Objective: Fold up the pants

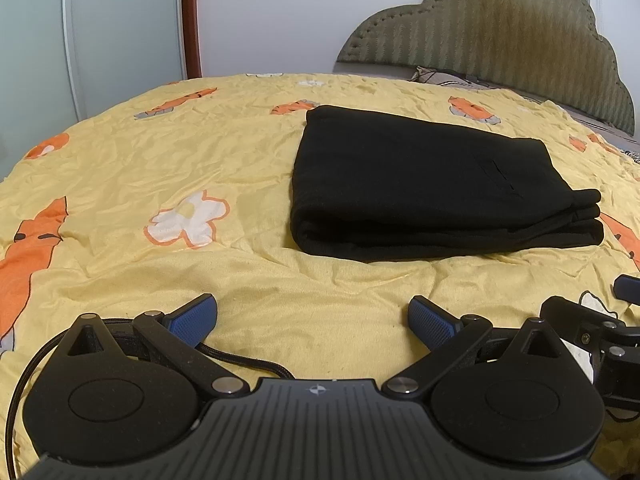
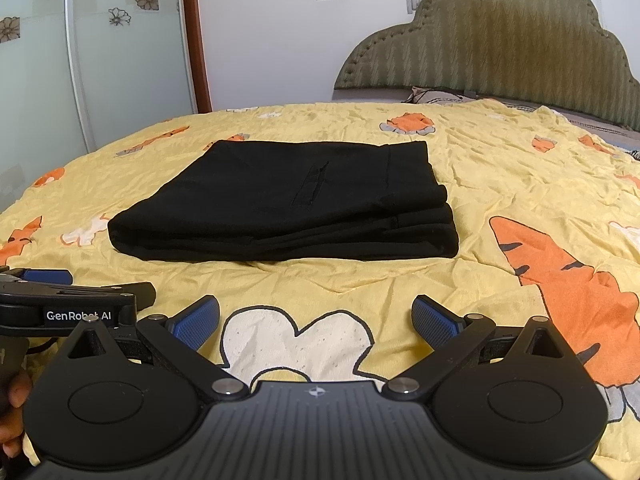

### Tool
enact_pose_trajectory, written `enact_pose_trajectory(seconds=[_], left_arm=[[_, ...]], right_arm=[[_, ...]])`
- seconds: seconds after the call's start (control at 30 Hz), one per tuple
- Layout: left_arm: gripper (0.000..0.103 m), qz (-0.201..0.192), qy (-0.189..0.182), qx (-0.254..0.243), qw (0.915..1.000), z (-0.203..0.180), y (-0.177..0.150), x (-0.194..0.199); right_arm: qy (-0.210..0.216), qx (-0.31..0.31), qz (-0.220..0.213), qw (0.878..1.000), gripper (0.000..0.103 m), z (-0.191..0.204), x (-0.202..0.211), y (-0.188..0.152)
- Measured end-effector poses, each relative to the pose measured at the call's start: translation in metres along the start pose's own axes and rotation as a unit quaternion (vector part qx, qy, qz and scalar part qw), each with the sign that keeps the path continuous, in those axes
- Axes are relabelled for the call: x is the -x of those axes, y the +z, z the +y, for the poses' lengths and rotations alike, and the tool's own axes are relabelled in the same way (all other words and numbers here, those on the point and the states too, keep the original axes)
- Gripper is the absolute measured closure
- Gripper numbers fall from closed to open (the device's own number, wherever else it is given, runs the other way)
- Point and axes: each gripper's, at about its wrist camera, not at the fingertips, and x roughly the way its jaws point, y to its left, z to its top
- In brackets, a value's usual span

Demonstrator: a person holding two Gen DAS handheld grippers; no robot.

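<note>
The black pants (image 1: 436,184) lie as a compact, layered rectangle on the yellow bedspread (image 1: 180,152), with the padded headboard (image 1: 500,40) well behind them. Several stacked edges show along the side nearest the cameras, so the folding looks finished, or very nearly so. The top layer lies flat, with a pocket slit visible on it.

Both tools sit on the near side of the pants, away from the headboard, apart from the cloth and touching none of it. The left gripper (image 1: 312,320) has its blue pads spread wide with only bedspread between them, and the right gripper (image 2: 316,320) is spread the same way, empty, over a white flower print. This released, backed-off stance probably reflects that nothing is left to hold.

From the right wrist view the left tool (image 2: 76,300) lies just beside, and a bit of a hand (image 2: 14,412) shows at the frame edge, though too little to read its grip.
</note>
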Motion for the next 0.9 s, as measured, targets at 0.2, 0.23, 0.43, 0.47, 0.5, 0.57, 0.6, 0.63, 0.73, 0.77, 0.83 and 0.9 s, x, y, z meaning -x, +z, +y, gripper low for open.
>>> enact_pose_trajectory(seconds=[0.2, 0.23, 0.43, 0.47, 0.5, 0.57, 0.6, 0.63, 0.73, 0.77, 0.83, 0.9], left_arm=[[0.0, -0.002, -0.003, 0.006, 1.0, 0.001, 0.001, 0.002], [0.0, -0.003, -0.002, 0.007, 1.0, 0.002, 0.001, 0.003], [0.0, -0.012, -0.001, 0.06, 0.9981, 0.028, 0.013, 0.019], [0.001, -0.02, 0.006, 0.073, 0.9971, 0.034, 0.015, 0.022], [0.001, -0.029, 0.012, 0.084, 0.9959, 0.042, 0.018, 0.025], [0.001, -0.042, 0.024, 0.105, 0.9933, 0.057, 0.022, 0.03], [0.001, -0.044, 0.029, 0.116, 0.9918, 0.065, 0.025, 0.032], [0.001, -0.047, 0.032, 0.127, 0.9903, 0.074, 0.028, 0.034], [0.001, -0.061, 0.052, 0.157, 0.9843, 0.097, 0.034, 0.041], [0.001, -0.062, 0.063, 0.161, 0.9829, 0.105, 0.037, 0.042], [0.001, -0.049, 0.087, 0.147, 0.984, 0.113, 0.044, 0.04], [0.001, -0.023, 0.127, 0.128, 0.9833, 0.117, 0.05, 0.034]], right_arm=[[0.006, -0.007, 0.006, 1.0, 0.0, -0.001, -0.002, 0.001], [0.007, -0.007, 0.006, 1.0, 0.0, -0.001, -0.001, 0.001], [0.045, 0.028, -0.034, 0.998, 0.0, -0.003, 0.017, 0.007], [0.051, 0.052, -0.047, 0.996, 0.0, 0.001, 0.021, 0.01], [0.057, 0.083, -0.057, 0.993, 0.0, 0.006, 0.024, 0.013], [0.077, 0.156, -0.063, 0.983, 0.0, 0.021, 0.025, 0.018], [0.095, 0.193, -0.065, 0.974, 0.0, 0.029, 0.026, 0.021], [0.112, 0.223, -0.066, 0.966, 0.0, 0.036, 0.026, 0.023], [0.179, 0.296, -0.073, 0.935, 0.0, 0.058, 0.025, 0.028], [0.201, 0.319, -0.072, 0.923, 0.0, 0.066, 0.022, 0.028], [0.233, 0.358, -0.059, 0.902, 0.0, 0.082, 0.015, 0.029], [0.255, 0.383, -0.047, 0.887, 0.0, 0.097, 0.005, 0.028]])
